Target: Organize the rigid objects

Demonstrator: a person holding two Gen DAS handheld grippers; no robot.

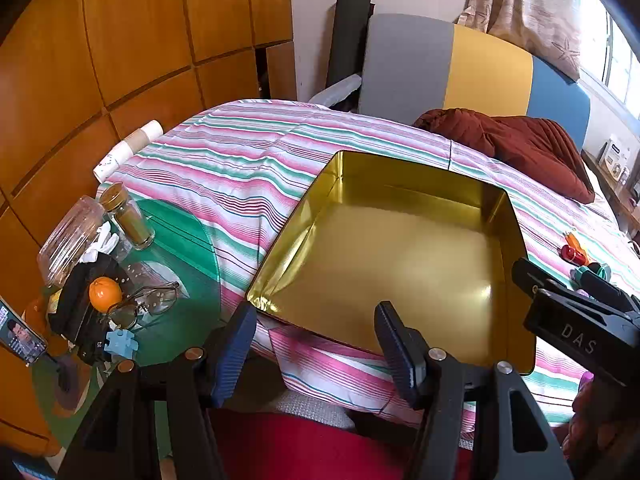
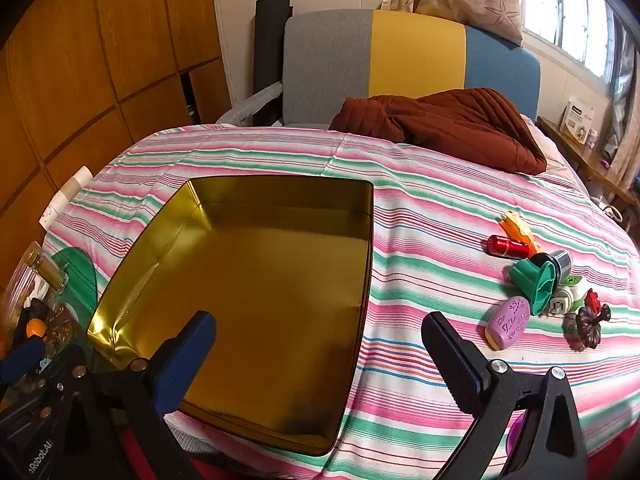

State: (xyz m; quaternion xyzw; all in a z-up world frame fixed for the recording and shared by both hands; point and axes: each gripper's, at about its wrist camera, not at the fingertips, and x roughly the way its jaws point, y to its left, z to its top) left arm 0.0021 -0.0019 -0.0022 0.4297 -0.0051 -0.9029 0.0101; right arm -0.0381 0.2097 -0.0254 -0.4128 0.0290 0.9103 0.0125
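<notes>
- A cluster of small rigid objects [image 2: 536,280] lies on the striped bedspread [image 2: 420,208], just right of the empty gold tin [image 2: 256,280].
- The red cylinder [image 2: 506,247] lies with its long axis running left to right.
- The right gripper [image 2: 320,344], spread wide and holding nothing, hangs nearer the cluster.
- The left gripper [image 1: 314,344], also wide and empty, hangs over the tin's near-left corner.

Gold tin [image 2: 256,280], pink-green striped bedspread [image 2: 440,200]

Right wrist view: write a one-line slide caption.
Open right gripper above an empty gold tin on a striped bedspread, small toys heaped to its right.
</notes>
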